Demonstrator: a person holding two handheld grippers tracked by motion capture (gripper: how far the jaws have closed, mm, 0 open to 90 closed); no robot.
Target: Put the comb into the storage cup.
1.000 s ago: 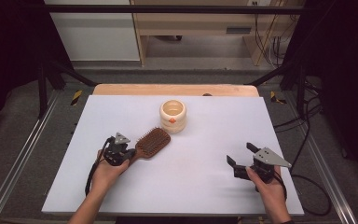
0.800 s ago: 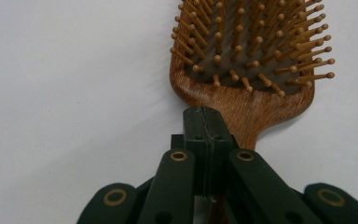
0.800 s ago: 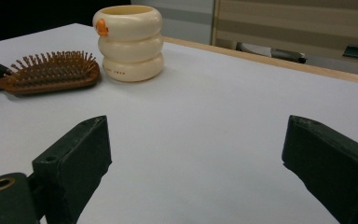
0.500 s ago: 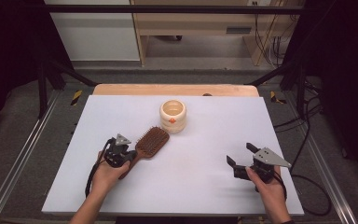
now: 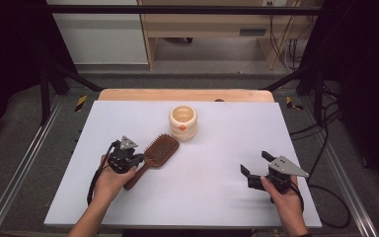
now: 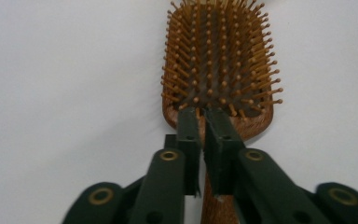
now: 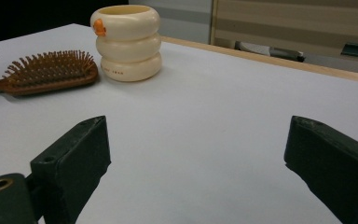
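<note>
Left tongs (image 6: 204, 140) nearly shut on hairbrush (image 6: 221, 65) neck, right tongs (image 7: 205, 163) wide and empty; could tip bristle-heavy head down, slipping onto bench (image 5: 217, 197).

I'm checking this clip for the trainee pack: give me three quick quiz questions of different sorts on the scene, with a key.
1. True or false: the right gripper hangs over bare table with its jaws spread wide and nothing between them.
2. Which part of the wooden hairbrush sits at the left gripper jaws? A) the bristle tips B) the handle, just behind the head C) the far edge of the head
3. Fill in: beyond the brush's head stands a cream, ringed ____ with an orange mark on its side.

Key: 1 true; 2 B, the jaws stand nearly together over the handle; 3 cup.
</note>
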